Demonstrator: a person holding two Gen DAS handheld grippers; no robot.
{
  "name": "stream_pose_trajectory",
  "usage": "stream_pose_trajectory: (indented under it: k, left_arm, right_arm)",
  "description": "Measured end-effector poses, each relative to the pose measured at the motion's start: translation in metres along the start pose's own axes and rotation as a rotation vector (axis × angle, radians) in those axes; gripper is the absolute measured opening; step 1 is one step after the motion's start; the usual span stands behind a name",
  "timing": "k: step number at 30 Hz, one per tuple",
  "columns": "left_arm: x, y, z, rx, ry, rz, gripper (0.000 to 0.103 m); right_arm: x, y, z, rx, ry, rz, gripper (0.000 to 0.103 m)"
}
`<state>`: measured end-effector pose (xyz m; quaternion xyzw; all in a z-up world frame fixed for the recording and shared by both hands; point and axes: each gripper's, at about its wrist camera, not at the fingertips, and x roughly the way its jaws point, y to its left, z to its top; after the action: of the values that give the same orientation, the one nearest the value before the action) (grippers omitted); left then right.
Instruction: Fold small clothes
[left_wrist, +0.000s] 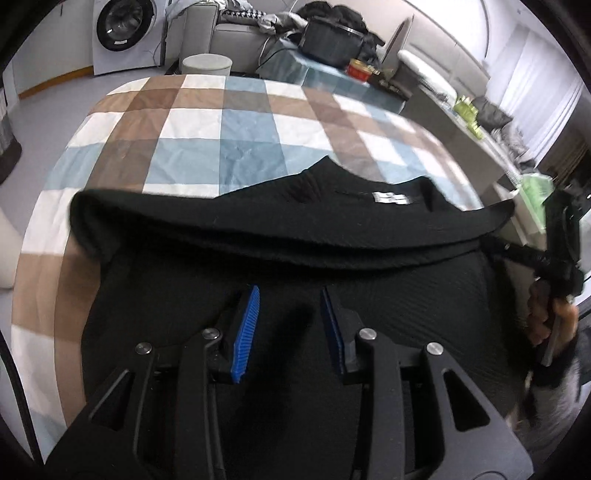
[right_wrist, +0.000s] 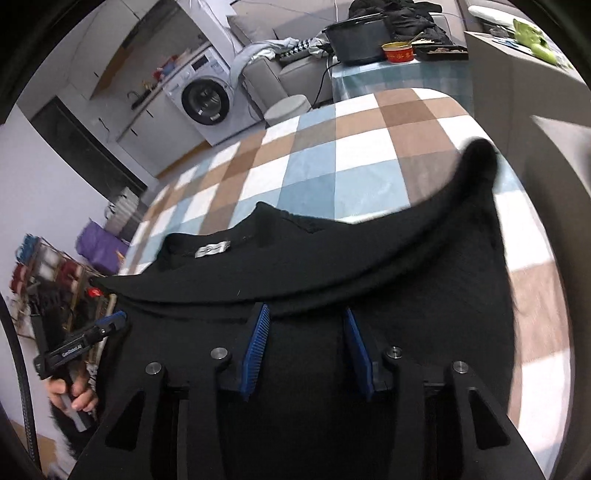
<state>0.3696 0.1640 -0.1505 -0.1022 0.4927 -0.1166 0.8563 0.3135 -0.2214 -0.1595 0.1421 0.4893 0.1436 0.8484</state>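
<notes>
- Left wrist view: the left gripper (left_wrist: 290, 328) points down over a black garment (left_wrist: 288, 236) lying folded on the checked cloth (left_wrist: 207, 122), its blue pads spread and holding nothing. Only here, a hand (left_wrist: 550, 317) grips the other tool at the right edge.
- Right wrist view: the right gripper (right_wrist: 304, 350) hangs over the same garment (right_wrist: 332, 266), pads apart and empty. Only here, fingers (right_wrist: 74, 398) clasp the left tool's handle.

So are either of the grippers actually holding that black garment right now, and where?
Neither: the left gripper and right gripper stand open above the black garment, pads apart, pinching no fabric.
</notes>
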Motion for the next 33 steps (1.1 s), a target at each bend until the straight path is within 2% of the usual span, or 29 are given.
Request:
stream_pose_trajectory:
  k: [3, 5, 7, 10, 13, 18, 21, 23, 27, 28, 29, 33]
  left_arm:
    - [0.008, 0.0, 0.015, 0.003, -0.016, 0.012, 0.031]
    - [0.004, 0.007, 0.026, -0.036, -0.076, 0.029, 0.031]
    - [-0.005, 0.021, 0.034, -0.116, -0.152, 0.019, 0.031]
    - [-0.005, 0.039, 0.036, -0.191, -0.144, -0.001, 0.032]
    - [-0.005, 0.044, 0.031, -0.173, -0.117, 0.04, 0.032]
    - [-0.023, 0.045, 0.01, -0.156, -0.117, 0.049, 0.032]
    - [-0.044, 0.039, -0.008, -0.136, -0.131, 0.077, 0.046]
    - [-0.06, 0.036, -0.022, -0.139, -0.145, 0.085, 0.06]
    - [-0.087, 0.021, -0.054, -0.119, -0.17, 0.083, 0.07]
    - [-0.093, 0.014, -0.063, -0.106, -0.179, 0.092, 0.079]
    - [-0.098, 0.007, -0.071, -0.093, -0.19, 0.1, 0.082]
    - [-0.108, -0.03, -0.11, -0.001, -0.191, 0.091, 0.09]
  right_arm:
    - [0.008, 0.006, 0.018, -0.006, -0.014, 0.001, 0.043]
    - [-0.001, 0.01, 0.029, -0.017, -0.105, 0.009, 0.043]
    - [-0.014, 0.01, 0.038, -0.011, -0.189, 0.012, 0.044]
    - [-0.015, 0.006, 0.043, -0.009, -0.17, -0.004, 0.045]
    - [-0.011, 0.005, 0.036, -0.026, -0.132, -0.029, 0.045]
    - [-0.019, -0.001, 0.014, -0.016, -0.086, -0.039, 0.047]
    - [-0.034, -0.003, -0.004, -0.015, -0.077, -0.041, 0.058]
    - [-0.045, -0.001, -0.016, -0.026, -0.074, -0.039, 0.065]
    - [-0.072, 0.005, -0.05, -0.063, -0.086, -0.055, 0.087]
    - [-0.079, 0.008, -0.061, -0.075, -0.092, -0.062, 0.088]
    - [-0.084, 0.011, -0.07, -0.085, -0.093, -0.069, 0.089]
    - [-0.096, 0.023, -0.111, -0.132, -0.073, -0.064, 0.091]
